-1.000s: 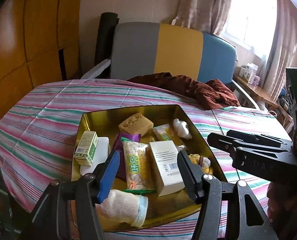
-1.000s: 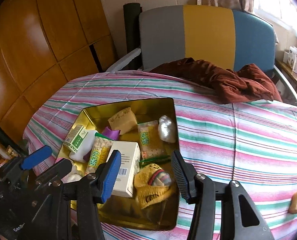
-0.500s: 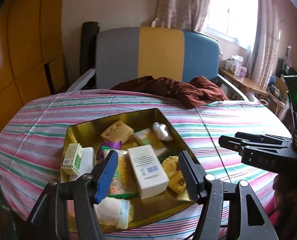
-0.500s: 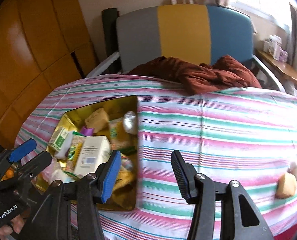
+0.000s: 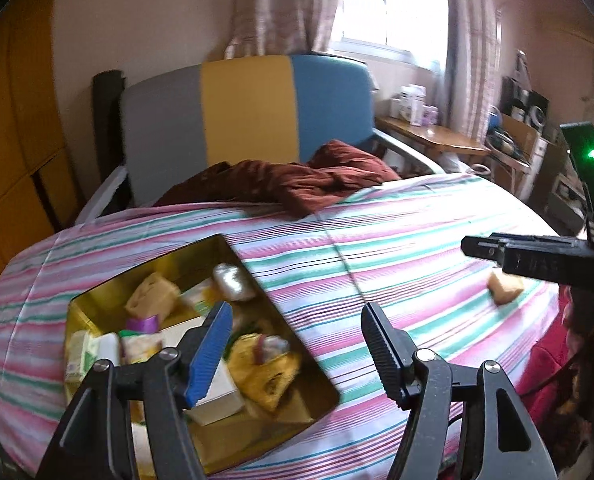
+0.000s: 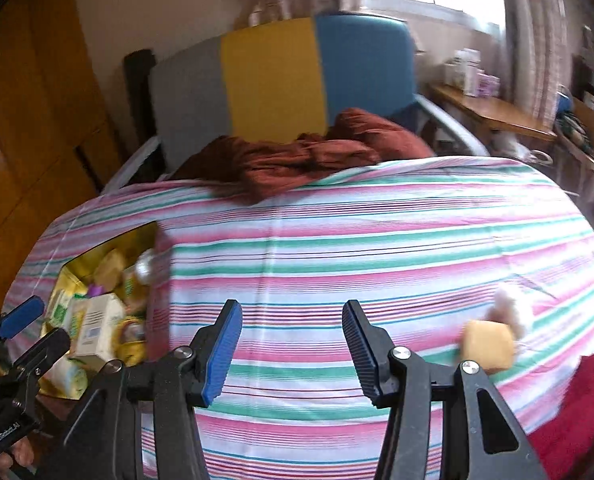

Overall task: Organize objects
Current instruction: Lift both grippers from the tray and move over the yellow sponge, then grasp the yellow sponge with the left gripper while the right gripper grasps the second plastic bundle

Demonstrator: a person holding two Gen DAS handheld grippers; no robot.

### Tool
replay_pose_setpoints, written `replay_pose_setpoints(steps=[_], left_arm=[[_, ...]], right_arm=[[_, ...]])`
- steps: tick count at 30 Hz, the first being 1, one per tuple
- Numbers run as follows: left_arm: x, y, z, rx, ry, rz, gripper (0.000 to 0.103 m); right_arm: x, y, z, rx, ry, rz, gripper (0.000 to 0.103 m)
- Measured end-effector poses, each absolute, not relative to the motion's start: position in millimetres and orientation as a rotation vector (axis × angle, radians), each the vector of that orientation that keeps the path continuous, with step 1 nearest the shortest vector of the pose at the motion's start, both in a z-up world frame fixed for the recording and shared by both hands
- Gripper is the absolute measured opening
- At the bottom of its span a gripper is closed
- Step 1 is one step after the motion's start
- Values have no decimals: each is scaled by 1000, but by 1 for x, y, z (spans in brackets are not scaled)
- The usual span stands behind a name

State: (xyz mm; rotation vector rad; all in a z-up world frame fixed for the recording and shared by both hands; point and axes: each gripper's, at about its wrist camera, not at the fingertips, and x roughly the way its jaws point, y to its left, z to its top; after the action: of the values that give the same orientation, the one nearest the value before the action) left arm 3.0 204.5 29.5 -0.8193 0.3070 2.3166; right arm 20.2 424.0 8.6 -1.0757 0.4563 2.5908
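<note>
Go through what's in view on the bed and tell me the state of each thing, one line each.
Gold tin: open, no lid on it, full of packets and boxes.
Yellow block: loose on the striped sheet, outside the tin.
Left gripper: empty, jaws opening.
Right gripper: empty, jaws apart.
Brown cloth: crumpled at the bed's far edge.

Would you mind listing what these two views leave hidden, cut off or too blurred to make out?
- Left wrist view: the gold tin's near contents are hidden behind the left gripper, whose jaws are opening on nothing.
- Right wrist view: motion blur smears the pale thing behind the yellow block; what it is cannot be told.
- Right wrist view: the red cloth is cut off by the frame's lower right edge.
</note>
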Motion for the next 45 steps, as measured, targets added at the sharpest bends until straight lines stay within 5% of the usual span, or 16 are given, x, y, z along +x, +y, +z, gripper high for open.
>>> replay_pose_setpoints(steps=[24, 42, 44, 45], left_arm=[[34, 368, -17, -968, 454, 1910, 69], [39, 454, -60, -1071, 475, 1703, 71], [34, 457, -64, -1088, 469, 1702, 71], [31, 458, -65, -1094, 468, 1706, 71]], right_arm=[[130, 603, -18, -992, 743, 2197, 53], [37, 656, -97, -1555, 622, 2124, 65], [35, 657, -106, -1593, 619, 2112, 49], [36, 657, -110, -1614, 628, 2101, 29]])
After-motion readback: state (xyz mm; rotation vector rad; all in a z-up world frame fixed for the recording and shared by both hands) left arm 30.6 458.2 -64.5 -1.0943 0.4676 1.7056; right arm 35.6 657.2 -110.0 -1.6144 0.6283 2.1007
